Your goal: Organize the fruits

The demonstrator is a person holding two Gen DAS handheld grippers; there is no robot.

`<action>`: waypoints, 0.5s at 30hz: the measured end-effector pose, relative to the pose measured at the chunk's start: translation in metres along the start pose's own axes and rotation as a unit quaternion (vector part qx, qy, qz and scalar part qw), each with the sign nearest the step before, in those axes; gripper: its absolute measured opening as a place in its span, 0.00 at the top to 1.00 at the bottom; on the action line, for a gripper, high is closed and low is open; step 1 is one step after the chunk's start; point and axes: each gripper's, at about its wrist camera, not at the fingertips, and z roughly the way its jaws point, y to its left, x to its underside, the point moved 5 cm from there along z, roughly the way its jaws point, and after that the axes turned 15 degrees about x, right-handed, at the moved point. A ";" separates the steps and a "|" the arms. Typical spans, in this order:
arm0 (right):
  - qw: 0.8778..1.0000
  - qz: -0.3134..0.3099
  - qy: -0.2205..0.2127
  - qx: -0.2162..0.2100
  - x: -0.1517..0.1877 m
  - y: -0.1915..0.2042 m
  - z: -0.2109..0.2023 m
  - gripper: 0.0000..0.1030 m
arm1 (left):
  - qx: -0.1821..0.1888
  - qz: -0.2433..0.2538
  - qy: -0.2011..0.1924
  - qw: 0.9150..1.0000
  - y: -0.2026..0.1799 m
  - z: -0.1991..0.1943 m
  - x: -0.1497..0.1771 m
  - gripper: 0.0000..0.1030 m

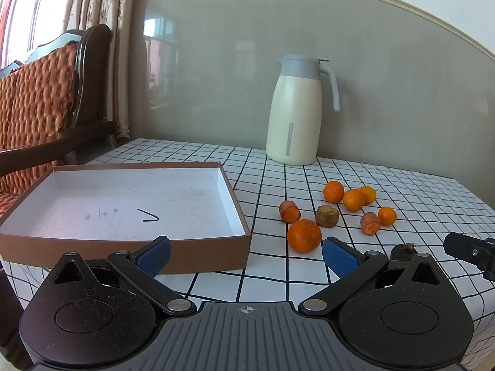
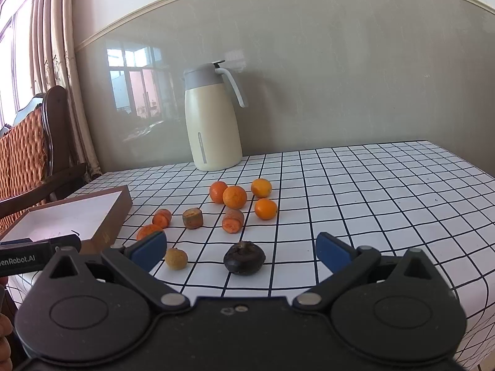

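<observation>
A shallow brown box with a white inside (image 1: 123,204) lies on the left of the checked table, seen also as the box (image 2: 71,216) in the right wrist view. Right of it lie a large orange (image 1: 304,236), several small oranges (image 1: 353,199) (image 2: 234,197), three carrot stubs (image 1: 289,211) (image 2: 232,221), a dark round fruit (image 2: 244,258) and a small tan fruit (image 2: 176,258). My left gripper (image 1: 246,255) is open, low at the box's front right corner. My right gripper (image 2: 241,252) is open, with the dark fruit between its fingers' line and untouched.
A cream thermos jug (image 1: 295,111) with a grey lid stands at the back by the wall. A wooden chair with an orange woven cushion (image 1: 34,105) and curtains are on the left. The table edge drops off at the right (image 2: 464,278).
</observation>
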 end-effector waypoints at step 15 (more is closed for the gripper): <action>1.000 -0.004 0.001 0.002 0.000 0.000 0.001 0.06 | -0.001 0.000 0.001 1.000 0.000 0.000 0.000 0.00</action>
